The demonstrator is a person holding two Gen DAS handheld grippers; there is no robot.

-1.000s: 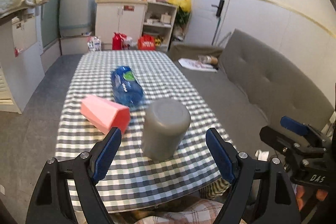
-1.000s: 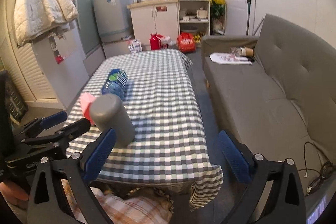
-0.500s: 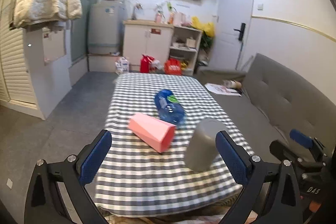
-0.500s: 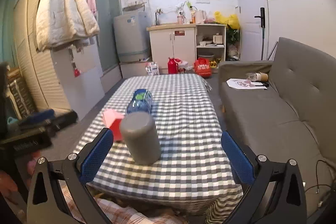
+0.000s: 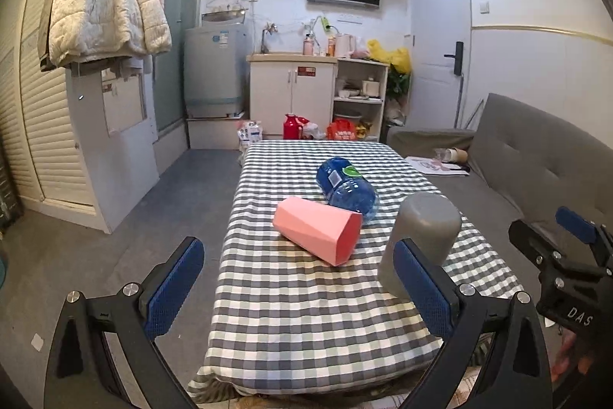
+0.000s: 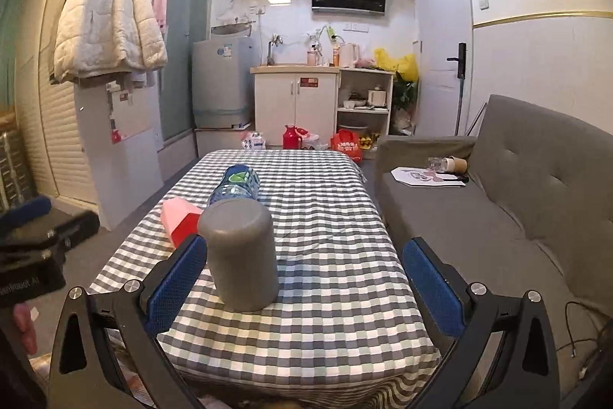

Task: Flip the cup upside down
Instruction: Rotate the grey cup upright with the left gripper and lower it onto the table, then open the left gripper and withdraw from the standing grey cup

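Note:
A grey cup (image 5: 421, 236) stands upside down, base up, near the front of the checked table (image 5: 291, 301); it also shows in the right wrist view (image 6: 241, 255). My left gripper (image 5: 299, 286) is open and empty, held back from the table's front edge, the cup behind its right finger (image 5: 421, 290). My right gripper (image 6: 306, 282) is open and empty, the cup just beyond its left finger (image 6: 176, 278). The right gripper also shows at the left wrist view's right edge (image 5: 563, 255).
A pink cup (image 5: 318, 230) lies on its side mid-table, also seen in the right wrist view (image 6: 180, 221). A blue water bottle (image 5: 345, 186) lies behind it. A grey sofa (image 6: 498, 209) runs along the right. Cabinets (image 5: 295, 98) stand at the back.
Both grippers have pulled back and up from the table and levelled out. The left one swung left, so the grey cup went from between its fingers to behind the right one.

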